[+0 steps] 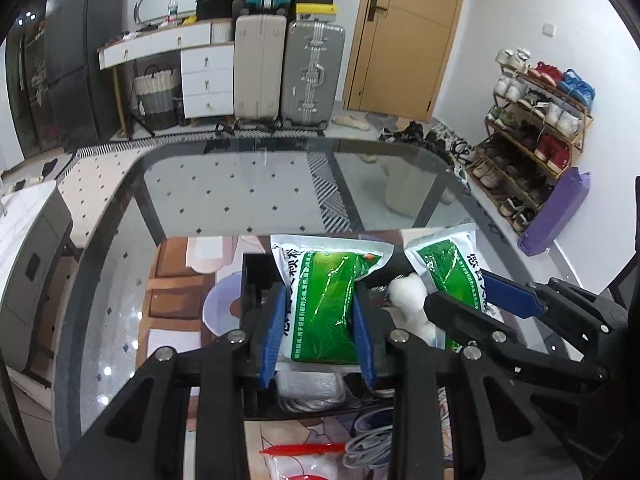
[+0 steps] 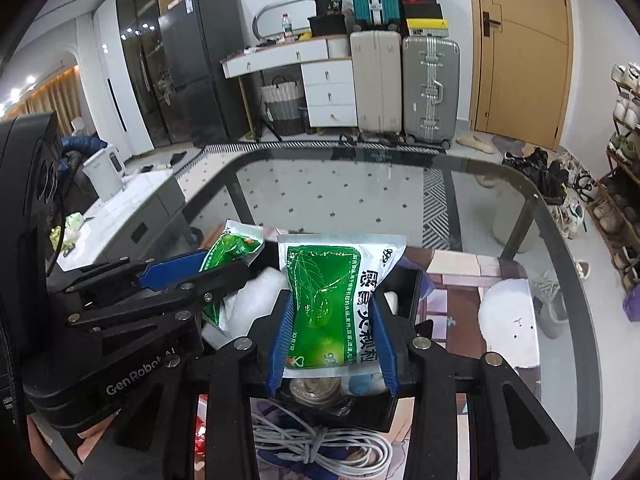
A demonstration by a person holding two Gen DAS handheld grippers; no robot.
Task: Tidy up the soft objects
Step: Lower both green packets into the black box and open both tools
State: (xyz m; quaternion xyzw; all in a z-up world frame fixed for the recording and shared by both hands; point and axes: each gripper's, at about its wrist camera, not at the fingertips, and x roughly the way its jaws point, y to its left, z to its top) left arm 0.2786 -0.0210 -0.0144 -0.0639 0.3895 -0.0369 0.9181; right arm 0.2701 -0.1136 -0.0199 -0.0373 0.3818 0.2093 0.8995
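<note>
The left gripper (image 1: 320, 316) has its fingers closed on a green packet (image 1: 326, 300), and the right gripper (image 2: 332, 336) grips a second green packet (image 2: 330, 300). Both packets hang over a black box (image 2: 408, 288) on the glass surface (image 2: 360, 196), beside a gray cable (image 2: 320, 448).

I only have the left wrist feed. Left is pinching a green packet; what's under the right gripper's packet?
Observer: The right gripper holds its own green packet over a black box; inside, below the packet, sits a coiled silver-grey thing.
Operator: Anything on the table right of that box?
Observer: A white plush lies on the mat, apart from the box.
Operator: Cable near you?
Observer: A bundled grey cable lies just in front of the box.
</note>
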